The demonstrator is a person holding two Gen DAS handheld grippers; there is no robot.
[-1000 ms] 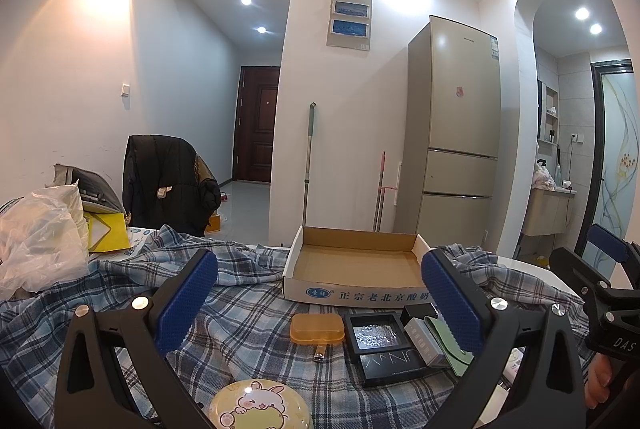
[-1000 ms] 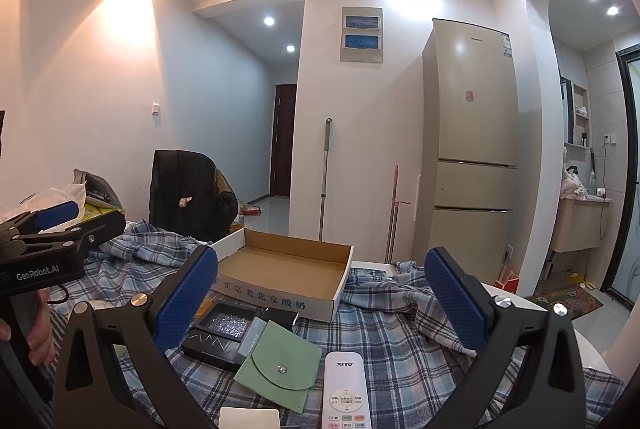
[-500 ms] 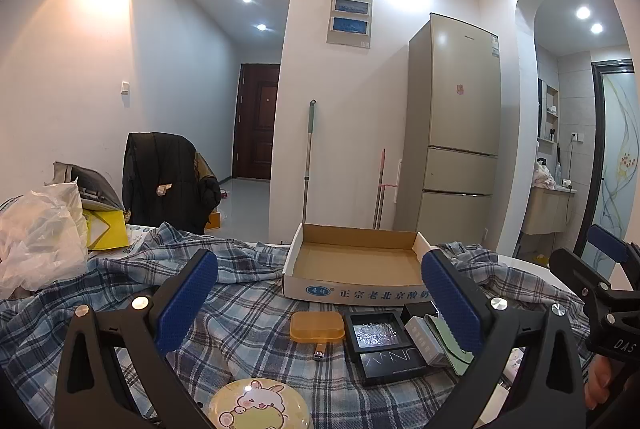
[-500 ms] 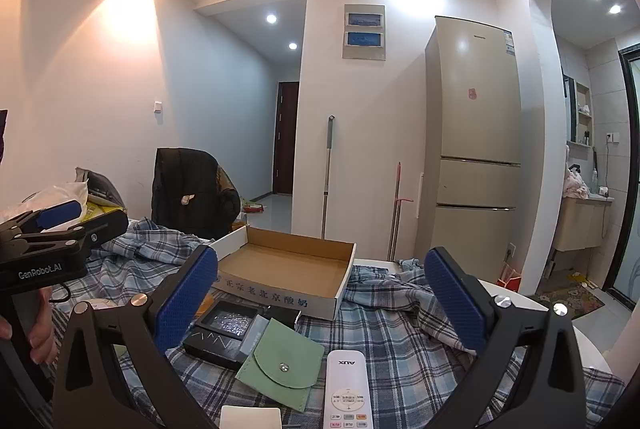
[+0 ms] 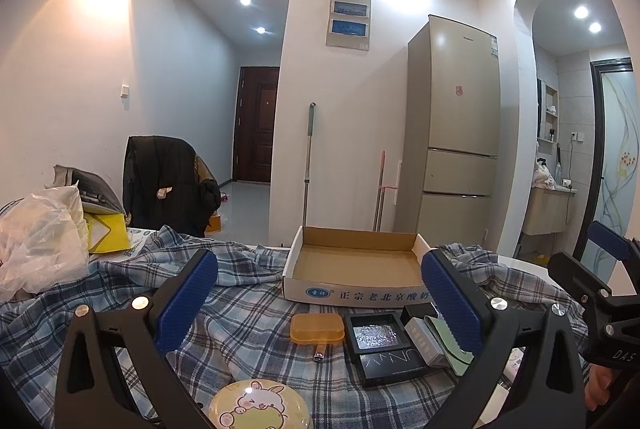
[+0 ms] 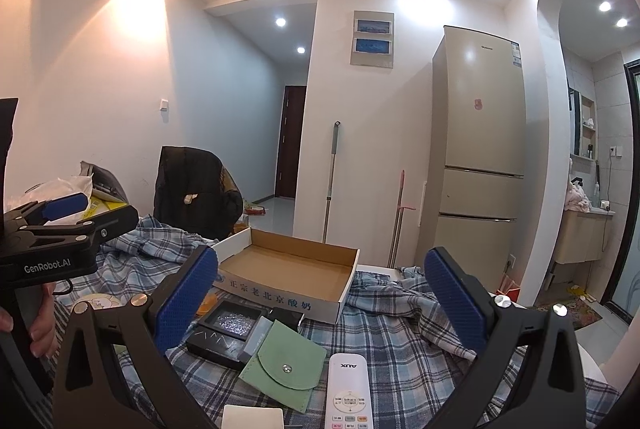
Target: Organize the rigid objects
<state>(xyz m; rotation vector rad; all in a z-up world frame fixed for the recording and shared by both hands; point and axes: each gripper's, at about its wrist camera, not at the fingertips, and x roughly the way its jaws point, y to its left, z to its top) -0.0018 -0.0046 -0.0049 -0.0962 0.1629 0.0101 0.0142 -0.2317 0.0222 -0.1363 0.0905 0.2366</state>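
Observation:
An empty cardboard tray (image 5: 356, 263) (image 6: 288, 265) lies on the plaid cloth. In front of it lie an orange case (image 5: 317, 327), a small metal clip (image 5: 319, 353), a black open box with glitter (image 5: 378, 343) (image 6: 230, 327), a green pouch (image 6: 286, 365) (image 5: 448, 345), a white remote (image 6: 349, 389) and a round rabbit tin (image 5: 258, 407). My left gripper (image 5: 318, 297) is open and empty above the orange case. My right gripper (image 6: 320, 293) is open and empty above the pouch and remote.
The plaid cloth (image 5: 248, 309) covers the table. A white plastic bag (image 5: 40, 233) and a yellow item (image 5: 106, 231) sit at the far left. A chair with a black jacket (image 5: 168, 181), mops and a fridge (image 5: 456, 149) stand behind. A white card (image 6: 252, 421) lies near me.
Both views have drifted slightly; the scene sits marginally lower in frame. Both grippers stay open and no object has moved.

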